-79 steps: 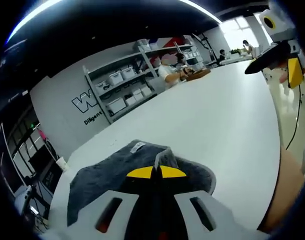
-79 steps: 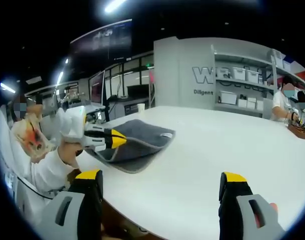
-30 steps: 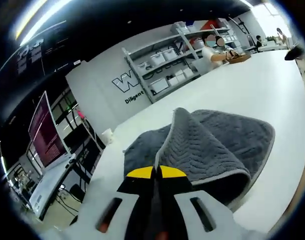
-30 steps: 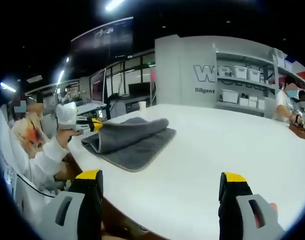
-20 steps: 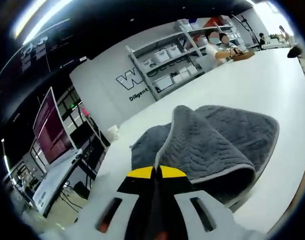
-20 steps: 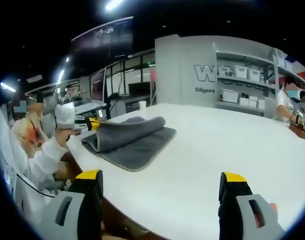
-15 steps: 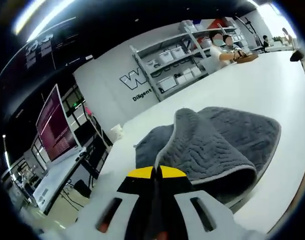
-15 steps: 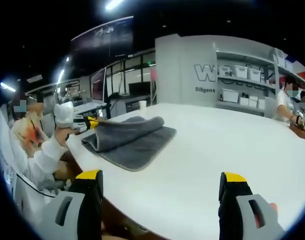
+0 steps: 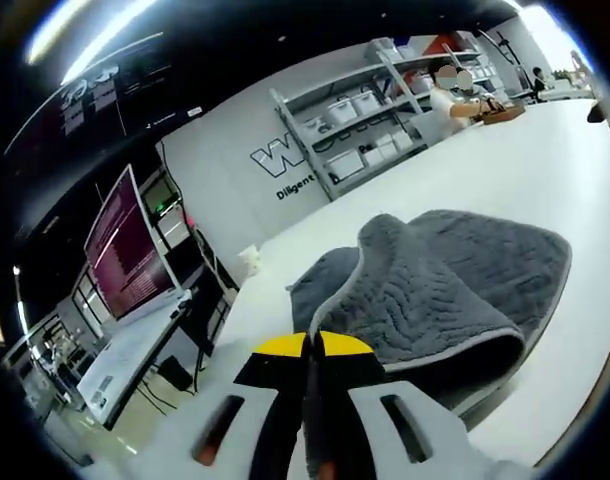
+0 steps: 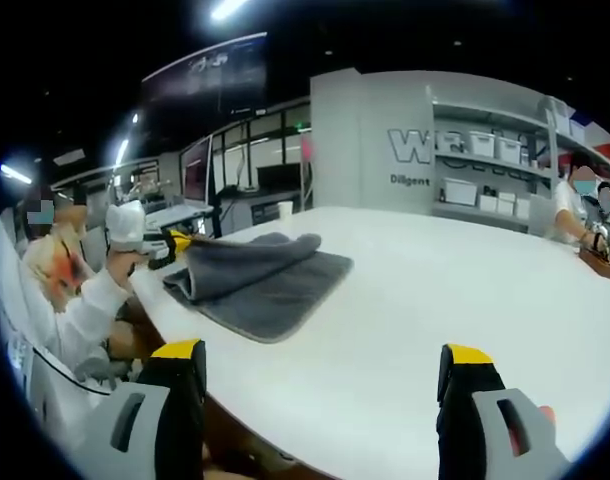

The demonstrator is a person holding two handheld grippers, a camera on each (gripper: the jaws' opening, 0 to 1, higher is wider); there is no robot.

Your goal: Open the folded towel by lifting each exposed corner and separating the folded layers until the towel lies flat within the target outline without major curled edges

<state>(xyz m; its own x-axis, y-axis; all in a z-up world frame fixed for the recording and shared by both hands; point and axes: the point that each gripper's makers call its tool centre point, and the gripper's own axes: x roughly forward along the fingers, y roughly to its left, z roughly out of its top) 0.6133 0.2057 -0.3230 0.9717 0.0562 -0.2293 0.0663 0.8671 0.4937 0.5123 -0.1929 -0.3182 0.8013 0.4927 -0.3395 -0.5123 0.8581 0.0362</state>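
A grey towel [image 9: 445,290] with a wavy stitched pattern and pale edging lies on the white table [image 9: 515,170]. My left gripper [image 9: 309,345] is shut on a corner of its top layer, and that layer rises in a hump and curls back over the rest. In the right gripper view the towel [image 10: 260,275] sits at the table's left end, with the left gripper [image 10: 175,243] at its left edge in a white-gloved hand [image 10: 125,225]. My right gripper [image 10: 325,380] stands open low over the table's near edge, well apart from the towel.
The table [image 10: 435,300] stretches wide to the right of the towel. Shelves with white bins [image 10: 485,150] line the back wall. A person [image 10: 575,205] sits at the table's far right. Monitors [image 9: 125,250] stand on desks off the table's left end.
My left gripper has drawn the held corner back toward the table's left end, so the top layer's hump has flattened and spread. The right gripper has stayed in place.
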